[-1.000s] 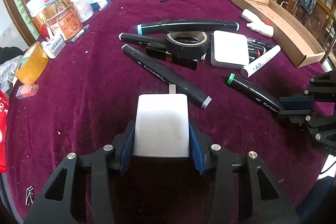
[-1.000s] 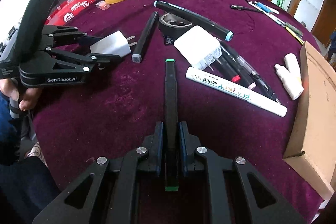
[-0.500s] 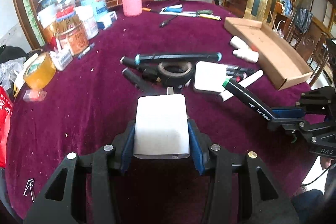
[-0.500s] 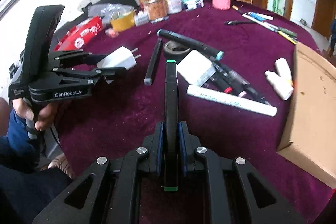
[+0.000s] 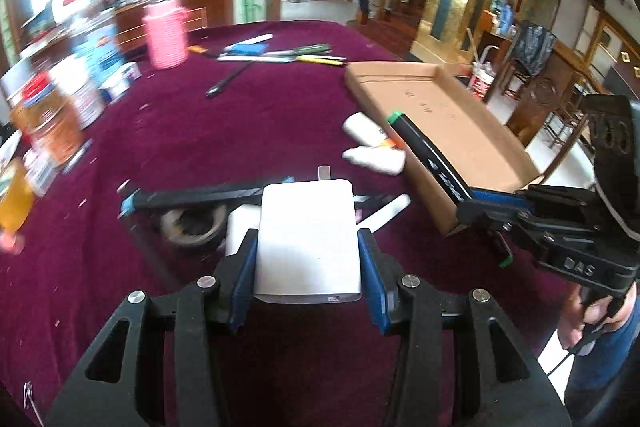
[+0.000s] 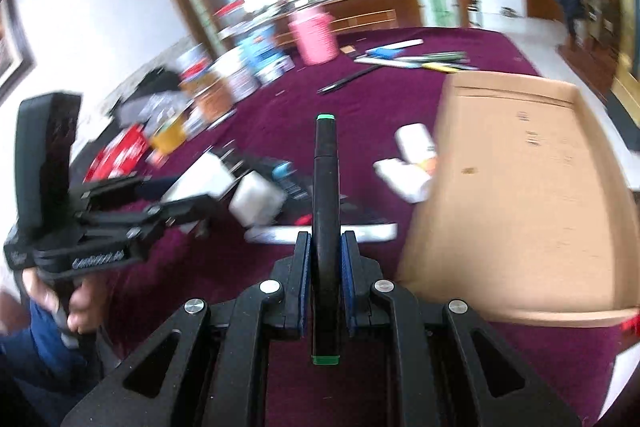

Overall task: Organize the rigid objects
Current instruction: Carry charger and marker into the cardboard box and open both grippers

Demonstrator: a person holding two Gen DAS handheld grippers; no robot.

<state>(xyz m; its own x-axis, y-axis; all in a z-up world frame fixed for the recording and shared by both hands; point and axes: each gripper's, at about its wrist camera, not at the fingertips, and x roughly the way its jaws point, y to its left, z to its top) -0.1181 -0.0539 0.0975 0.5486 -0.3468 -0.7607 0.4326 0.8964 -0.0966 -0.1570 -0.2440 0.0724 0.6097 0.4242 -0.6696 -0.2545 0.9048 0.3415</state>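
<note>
Round table [image 5: 240, 107] draped in maroon cloth, cluttered and partly blurred. Open cardboard box [image 6: 520, 187] lying flat at the right side, bare inside. Left gripper [image 5: 307, 263] raised above the table, fingers [image 5: 244, 267] pinching a white charger block [image 5: 308, 239] by its two sides, one prong showing at the far end. Right gripper [image 6: 325, 263] also aloft, fingers [image 6: 347, 267] pressed onto a black marker with green caps [image 6: 326, 195], pointing forward with its tip near the box's near edge. Pink cup [image 5: 166, 35] standing at the far side, jars and tins blurred to its left. Below the charger, a roll of dark tape [image 5: 192, 225], a long black marker with blue ends [image 5: 192, 195] across it, and a second white block [image 5: 240, 231]. Two small white bottles [image 5: 372, 147] lying just beside the box wall.
</note>
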